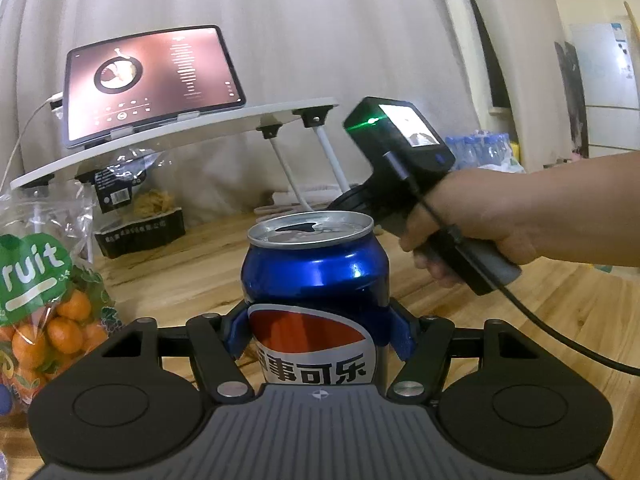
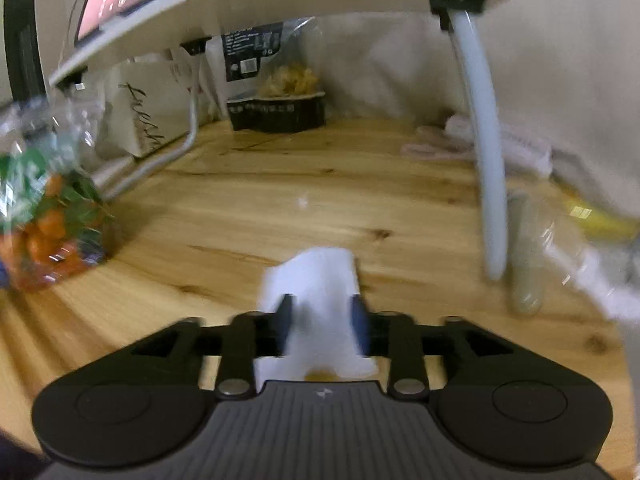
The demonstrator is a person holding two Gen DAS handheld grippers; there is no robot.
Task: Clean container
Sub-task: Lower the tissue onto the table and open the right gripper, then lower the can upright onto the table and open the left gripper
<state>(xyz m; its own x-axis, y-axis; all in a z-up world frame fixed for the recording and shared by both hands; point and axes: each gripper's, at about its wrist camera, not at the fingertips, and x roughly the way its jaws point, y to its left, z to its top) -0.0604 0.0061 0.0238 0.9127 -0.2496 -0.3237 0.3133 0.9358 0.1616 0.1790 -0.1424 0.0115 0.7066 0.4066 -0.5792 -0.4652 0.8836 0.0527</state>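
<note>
Gripping blue Pepsi can (image 1: 316,280) upright between blue pads of left tongs (image 1: 318,334), pads pressed on both sides of lower body, jaws set about can-wide. Can top open, silver rim up, held just above wooden surface (image 1: 540,320). Seen only in left wrist view: can, right hand (image 1: 476,220) wrapped on black handle of other gripper unit w/ green light and small screen, cable trailing off it; tablet (image 1: 152,80) lit on white lap desk (image 1: 180,136), water bottles (image 1: 480,148) far back by curtain.

Seen only in right wrist view (blurred): right tongs (image 2: 322,320) closed narrow on white tissue (image 2: 316,280), wad sticking fwd past fingertips, yellowish stain at near edge by gripper body. No can here. Underside of lap desk (image 2: 260,20) overhead, its white leg (image 2: 488,184) right of tongs, pale cloth (image 2: 440,144) beyond leg.

Both views: fruit bag w/ small oranges (image 1: 52,320) at left on surface, snack bag (image 1: 132,196) under lap desk at back. In the left view, right gripper unit is to right of and beyond can, apart from it.
</note>
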